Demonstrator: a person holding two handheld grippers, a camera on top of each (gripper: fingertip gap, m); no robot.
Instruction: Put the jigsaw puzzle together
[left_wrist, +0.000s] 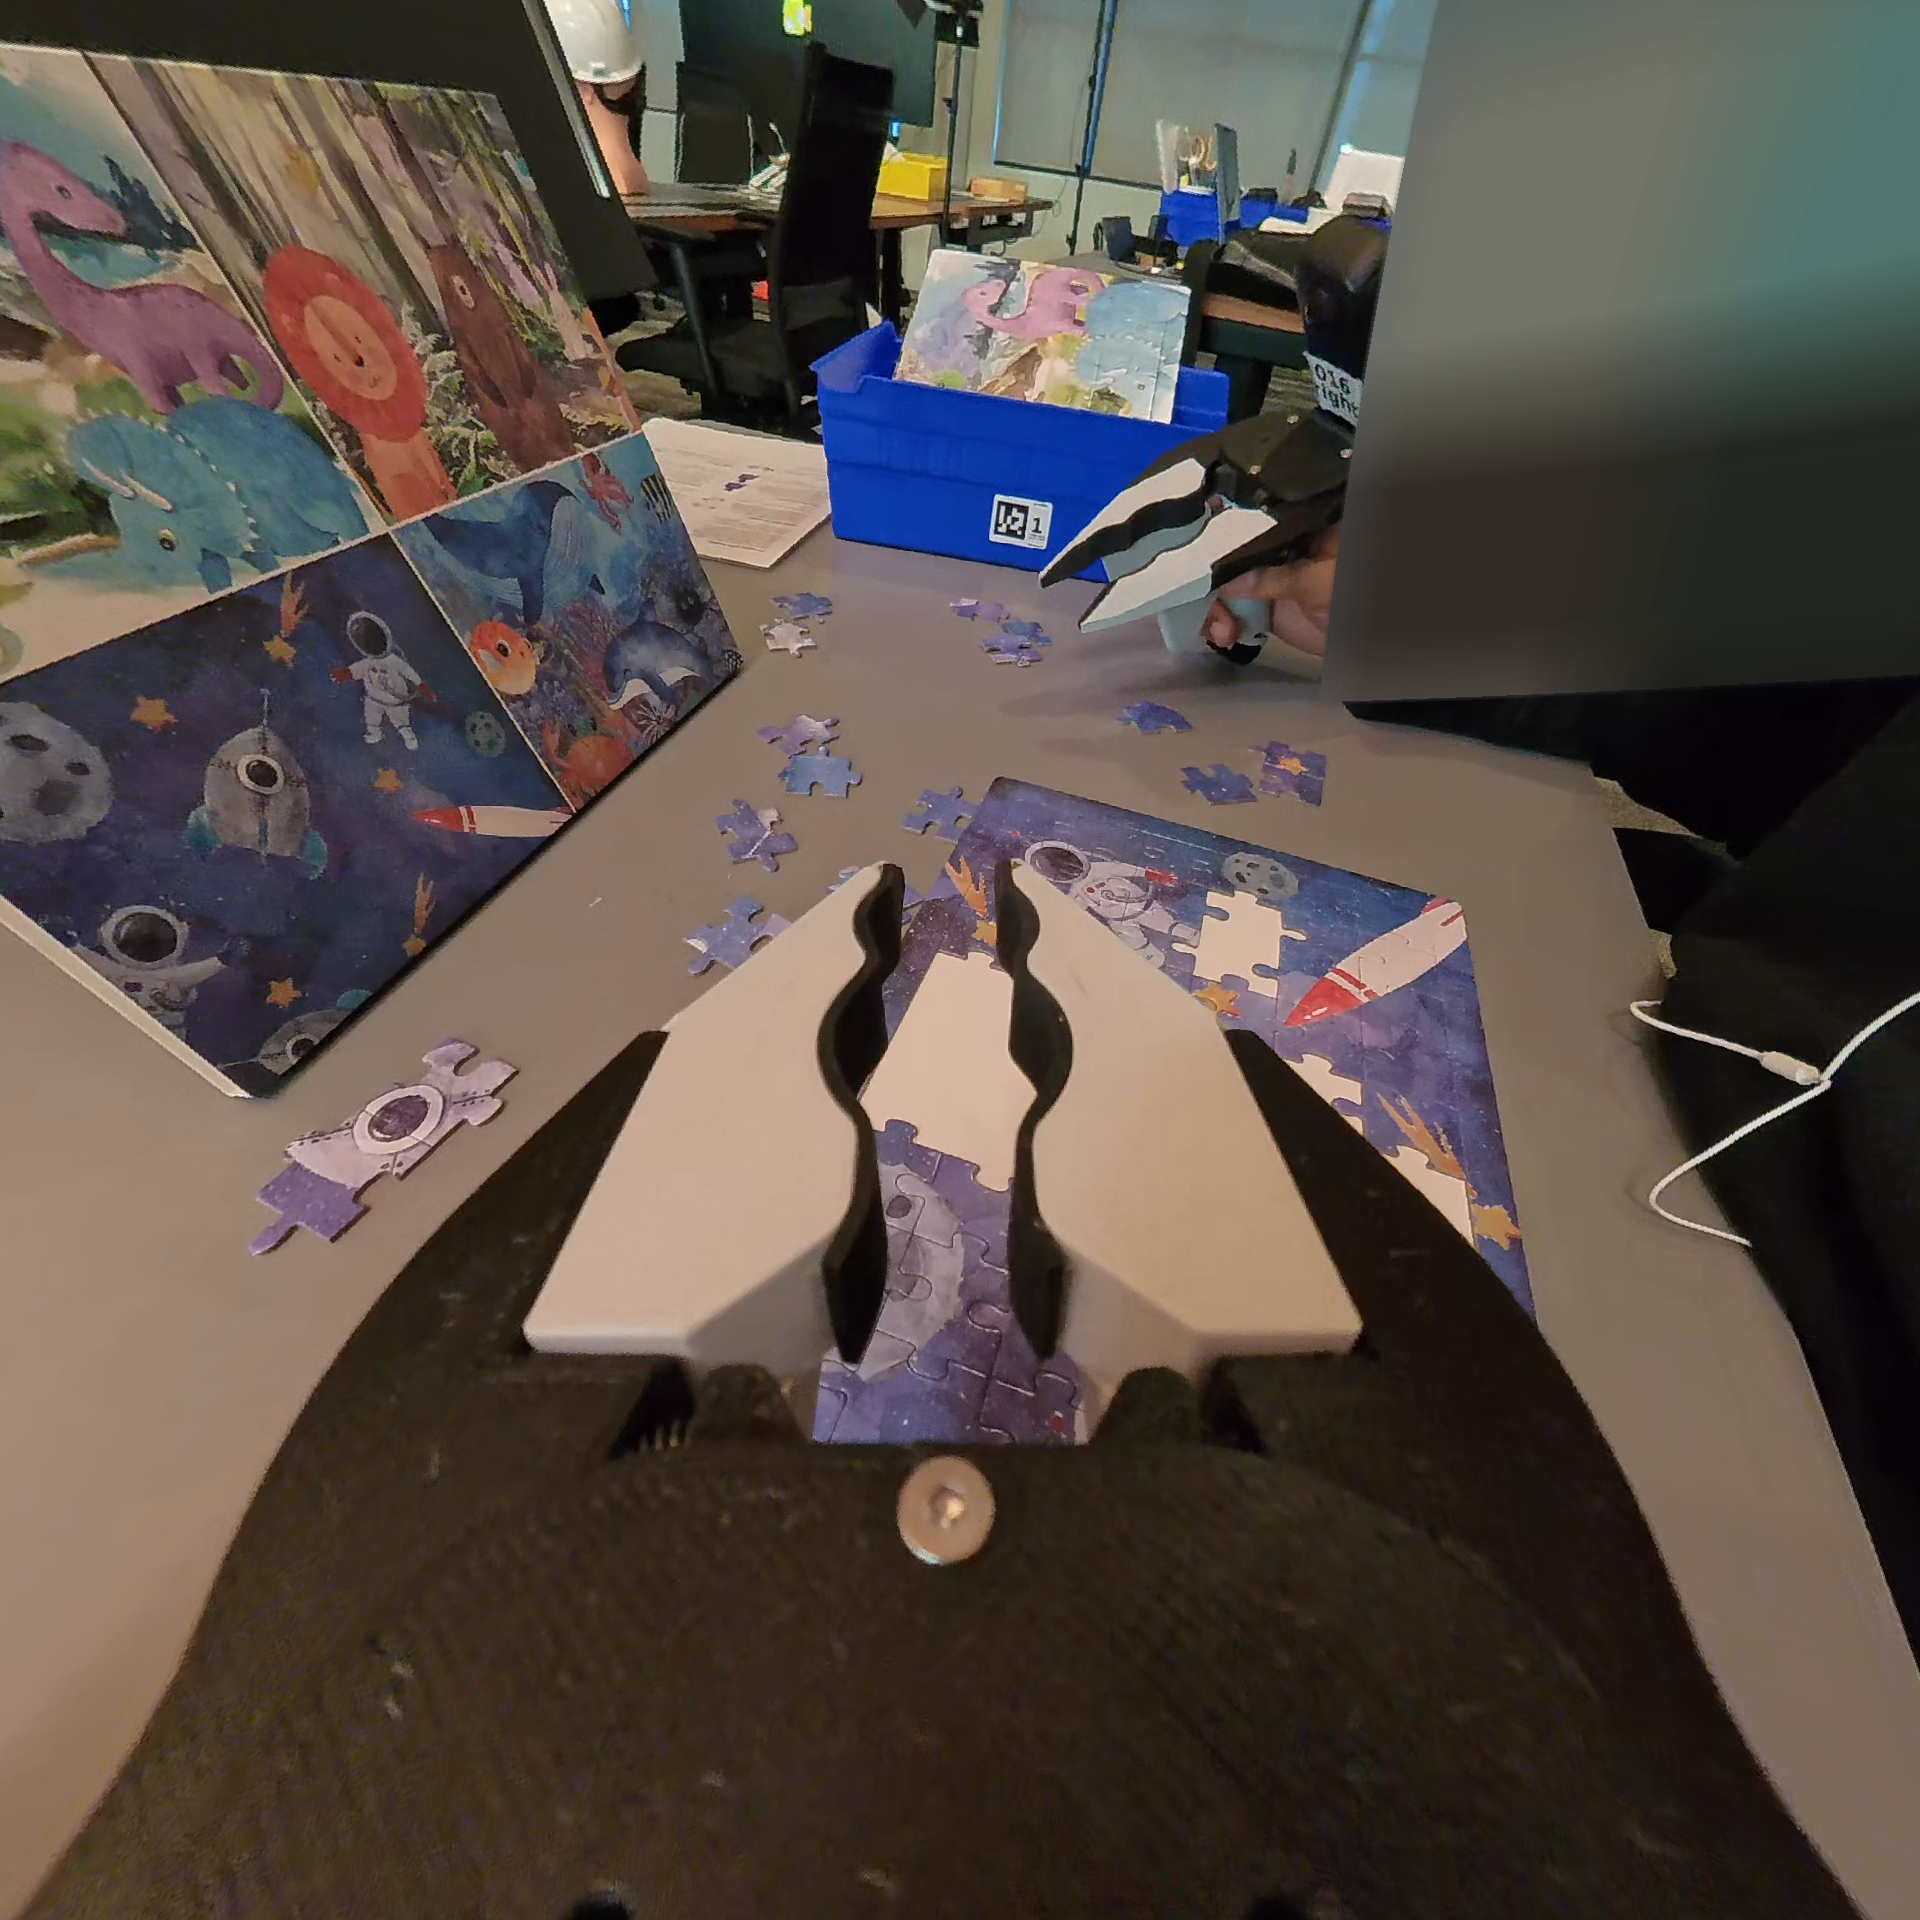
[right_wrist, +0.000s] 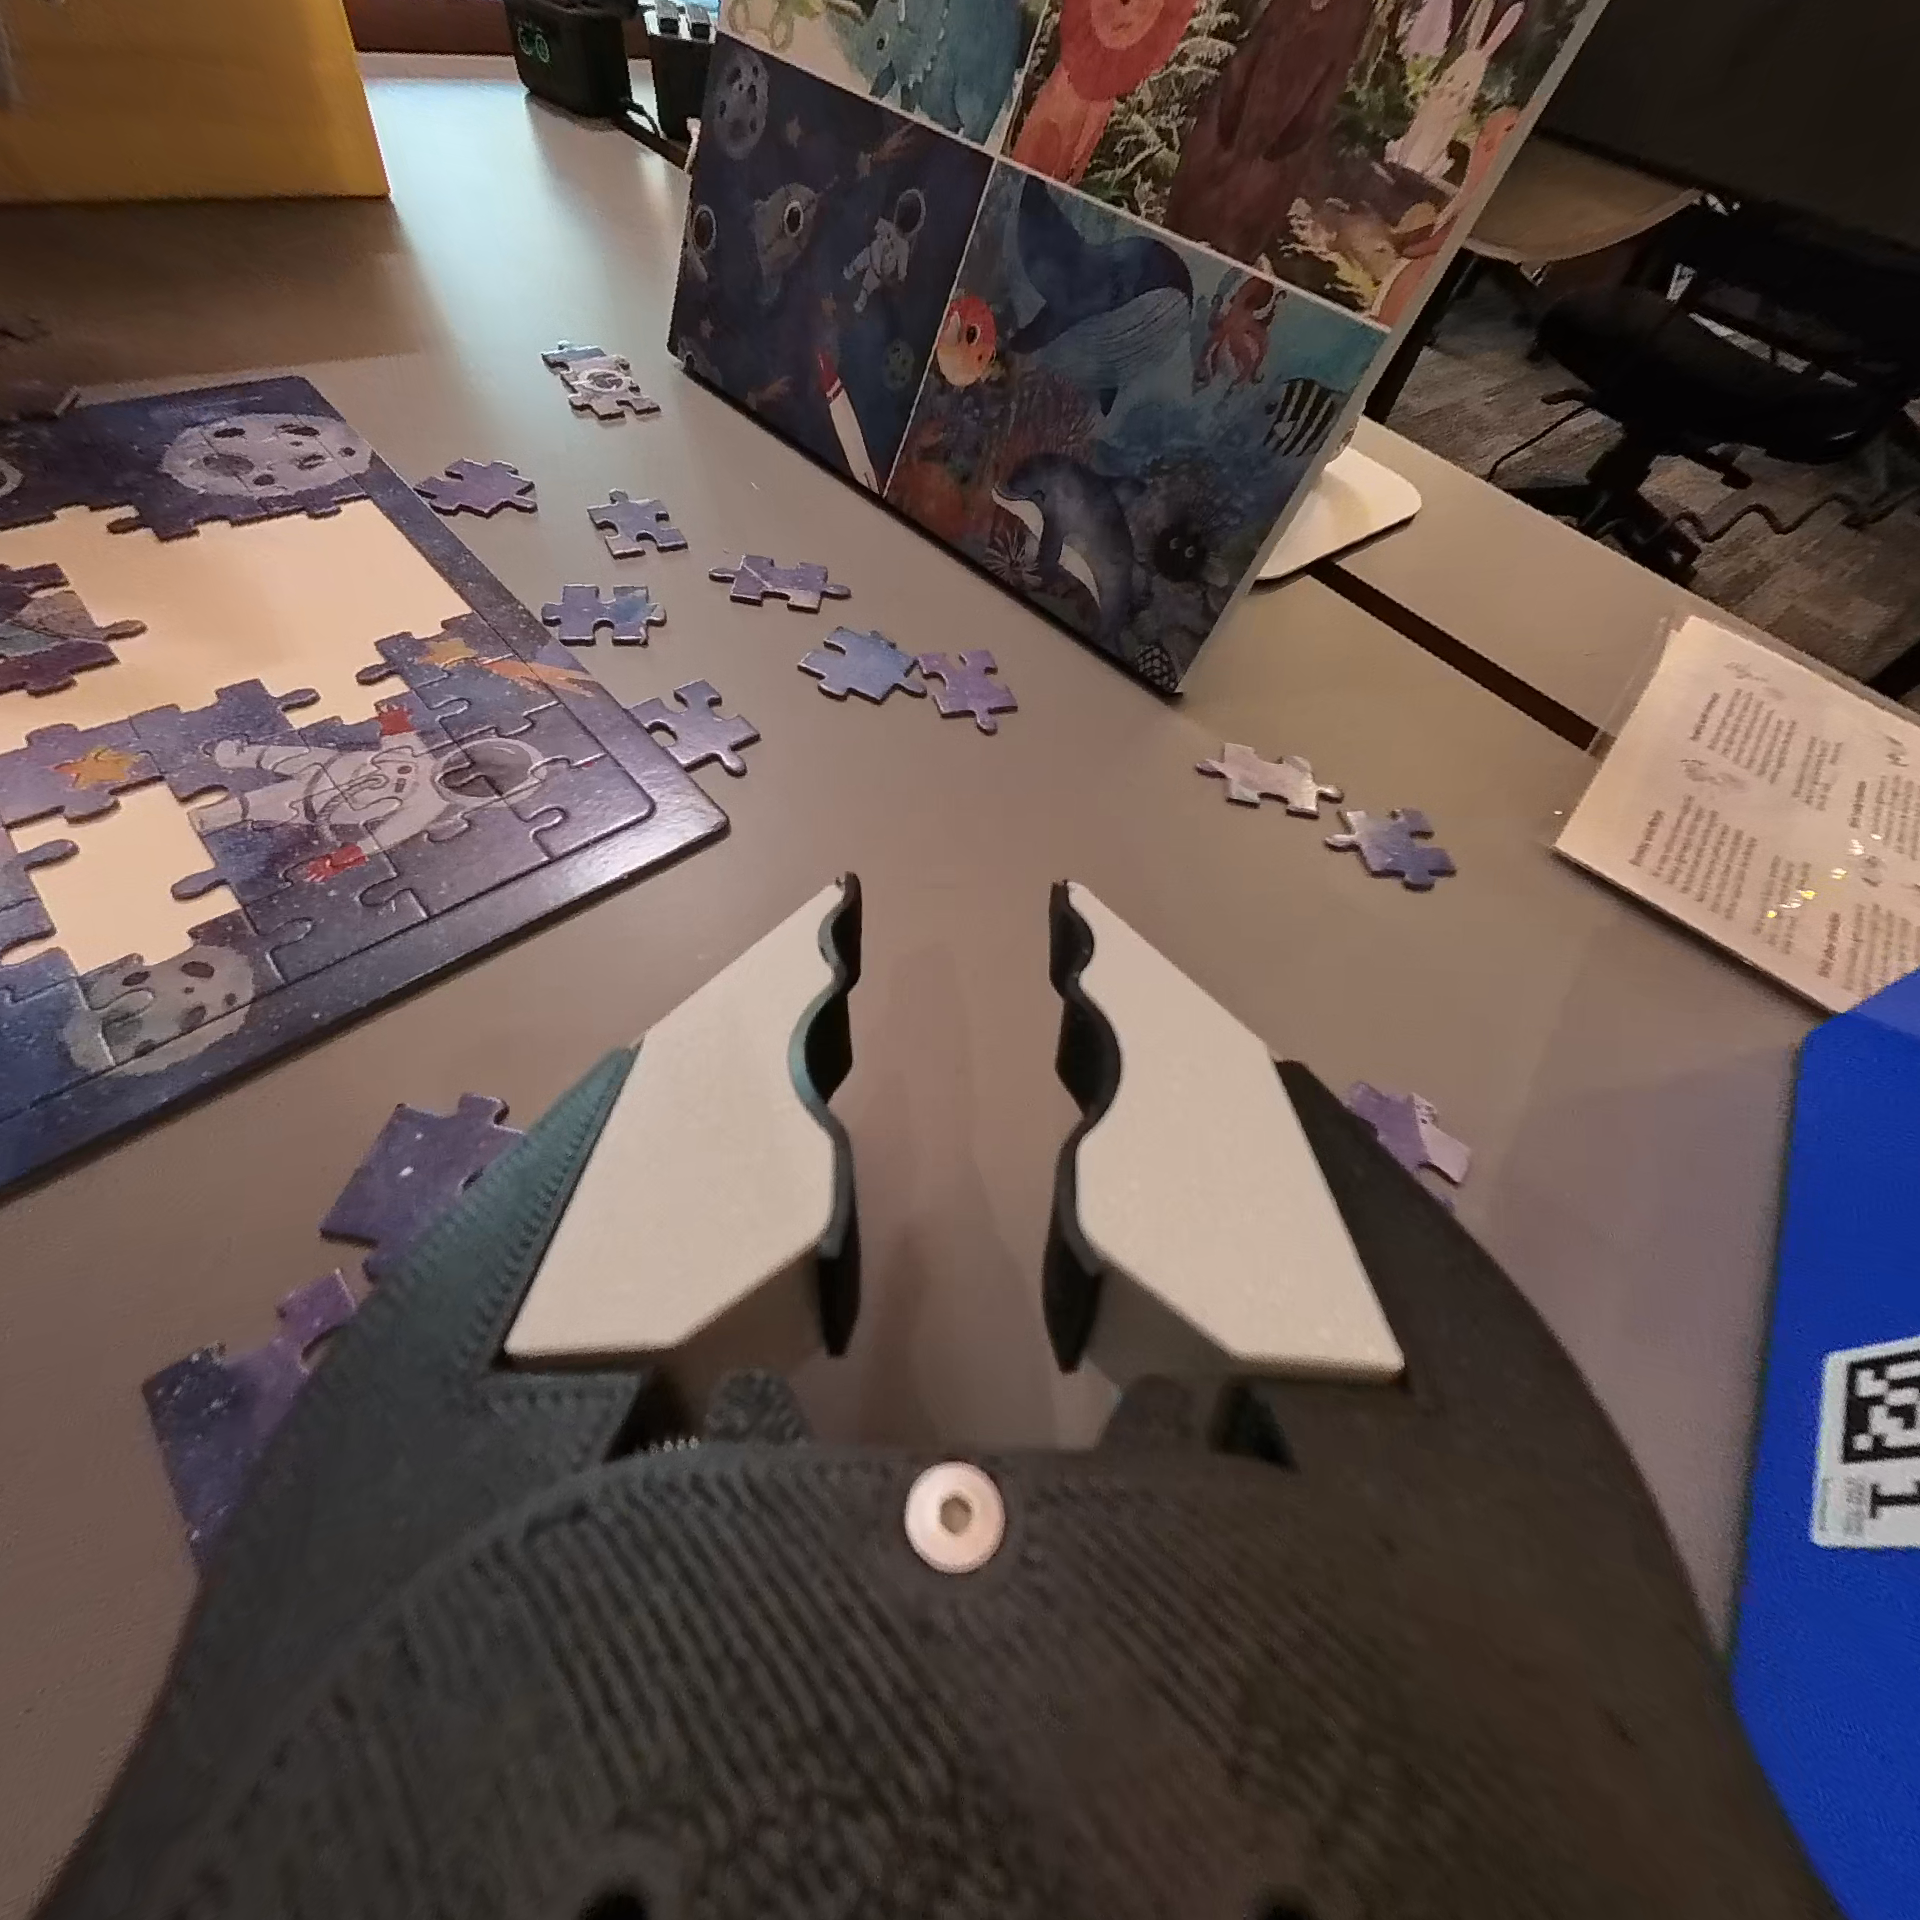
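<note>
A partly filled space jigsaw (left_wrist: 1382, 1049) lies flat on the grey table, with several white gaps in it. My left gripper (left_wrist: 948, 873) hovers over its near left part, open, with nothing between the pads. Loose blue pieces (left_wrist: 821, 774) lie scattered beyond it, and a joined helmet cluster (left_wrist: 384, 1132) lies to the left. My right gripper (right_wrist: 954, 888) is open and empty above bare table, right of the jigsaw (right_wrist: 468, 810). Loose pieces (right_wrist: 862, 665) lie ahead of it, and two more (right_wrist: 1262, 779) to the right. It also shows in the left wrist view (left_wrist: 1070, 601), held in a hand, by the bin.
A propped picture board (left_wrist: 260, 623) stands at the left; in the right wrist view (right_wrist: 1039, 364) it stands ahead. A blue bin (left_wrist: 935, 468) with another puzzle sits at the back, close on the right gripper's right (right_wrist: 1829, 1455). A printed sheet (right_wrist: 1745, 821) lies near it. A white cable (left_wrist: 1766, 1070) lies at the table's right edge. Tip to tip, the grippers are about 30 cm apart.
</note>
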